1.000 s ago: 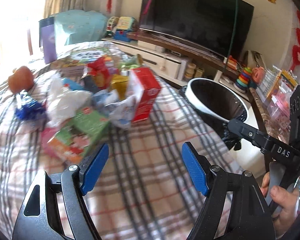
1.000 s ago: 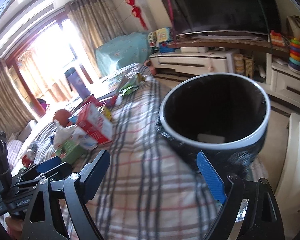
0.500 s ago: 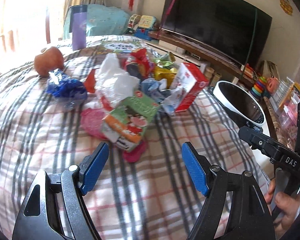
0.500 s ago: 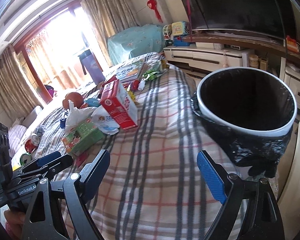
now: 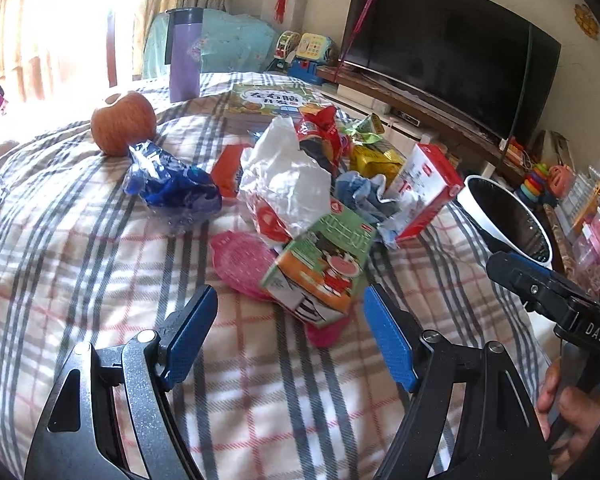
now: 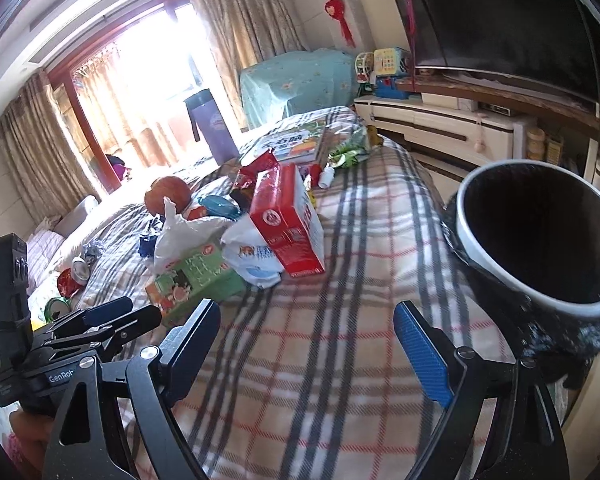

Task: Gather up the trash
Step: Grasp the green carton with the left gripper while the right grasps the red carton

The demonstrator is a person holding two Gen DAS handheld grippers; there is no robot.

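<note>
A heap of trash lies on the plaid bed cover (image 5: 100,280): a green and orange carton (image 5: 324,264), a red and white carton (image 5: 428,188), crumpled white paper (image 5: 288,176), a blue wrapper (image 5: 172,184) and a pink lid (image 5: 240,260). My left gripper (image 5: 290,332) is open and empty, just short of the green carton. My right gripper (image 6: 306,344) is open and empty over the cover, beside the white-rimmed bin (image 6: 540,240) with a black liner. The bin also shows in the left wrist view (image 5: 508,220). The red carton (image 6: 288,220) and green carton (image 6: 192,280) show in the right wrist view.
An apple (image 5: 122,122), a purple bottle (image 5: 184,56) and a picture book (image 5: 272,100) sit behind the heap. A television (image 5: 452,44) on a low cabinet stands past the bed's edge, with toys (image 5: 540,176) on shelves at right. Small cans (image 6: 72,276) lie at left.
My left gripper has swung left and closer to the heap, which now fills the middle of its view. My right gripper has turned from the bin toward the bed. Both stay open.
</note>
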